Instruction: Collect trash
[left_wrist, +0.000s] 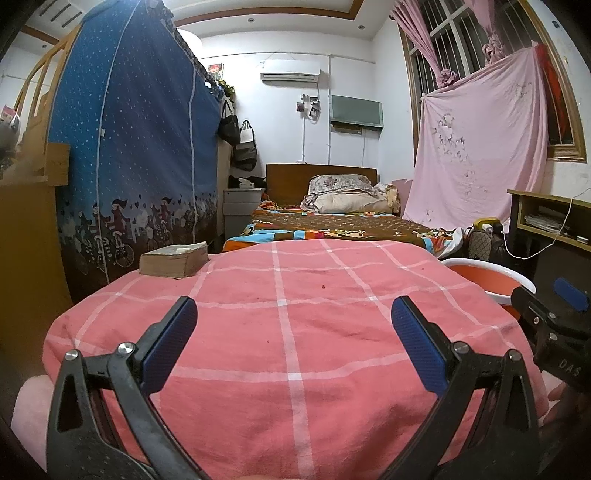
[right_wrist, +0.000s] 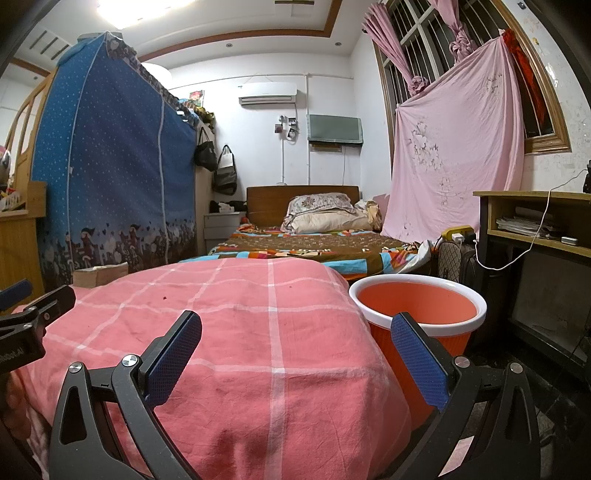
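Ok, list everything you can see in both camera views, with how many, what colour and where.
Checked cloth: one, pink with white lines, covering the near surface.
Book: one, tan, thick, on the cloth's far left corner.
Bin: one, orange with white rim, on the floor right of the cloth; nothing shows inside.
Specks: a couple, dark red, tiny, on the cloth; too small to identify.
Wardrobe: one, blue fabric, on the left.
Bed: one, patterned brown cover, pillows at its head, behind the cloth.
Sheet: one, pink, hung over the window.
Desk: one, wooden, far right.
Left gripper: black with blue pads, open, empty.
Right gripper: same, open, empty.
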